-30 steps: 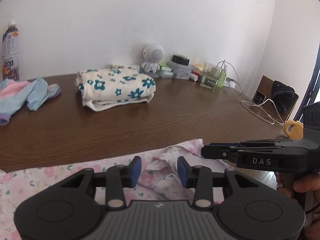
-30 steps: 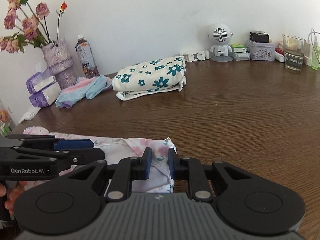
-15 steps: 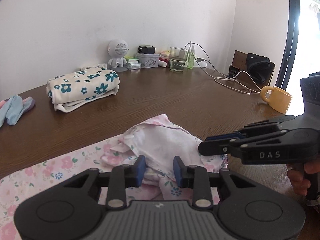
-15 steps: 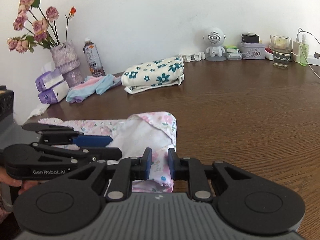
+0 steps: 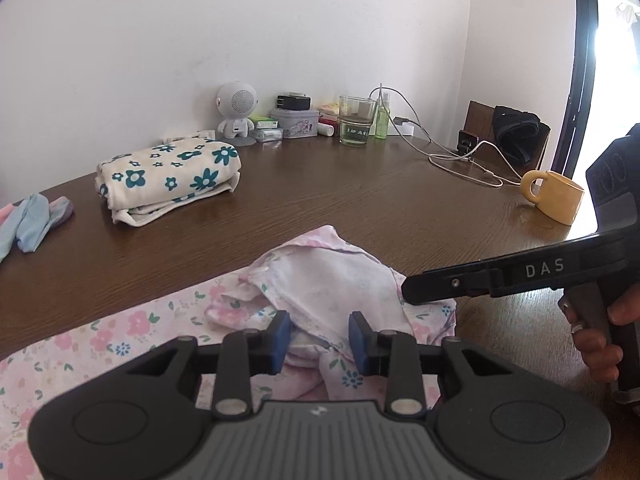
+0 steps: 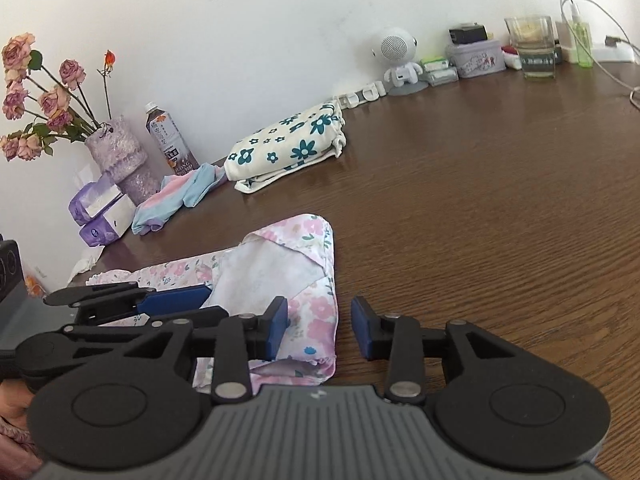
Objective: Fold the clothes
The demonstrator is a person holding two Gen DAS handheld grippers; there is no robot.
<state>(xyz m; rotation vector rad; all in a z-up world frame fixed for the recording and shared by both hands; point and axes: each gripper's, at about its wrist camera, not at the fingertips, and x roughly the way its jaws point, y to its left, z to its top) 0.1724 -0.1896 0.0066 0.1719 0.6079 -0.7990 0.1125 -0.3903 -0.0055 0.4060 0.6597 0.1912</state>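
Left wrist view is showing your left claw (image 5: 318,338) sitting low over the pink floral garment (image 5: 320,284), its blue pads standing apart with a bunched fold between them but not pressed, so it is released. Your right claw (image 6: 319,326) has just been opening; its left pad is lying over the garment's edge, its right pad is over bare wood, and nothing is gripped. The garment is lying on the brown counter (image 6: 480,208) right in front of both claws, its corner turned back to show the white lining. Farther out, at eleven o'clock, a folded cream cloth with teal flowers (image 5: 168,176) is resting, and at two o'clock a yellow mug (image 5: 556,198) is standing near the edge.
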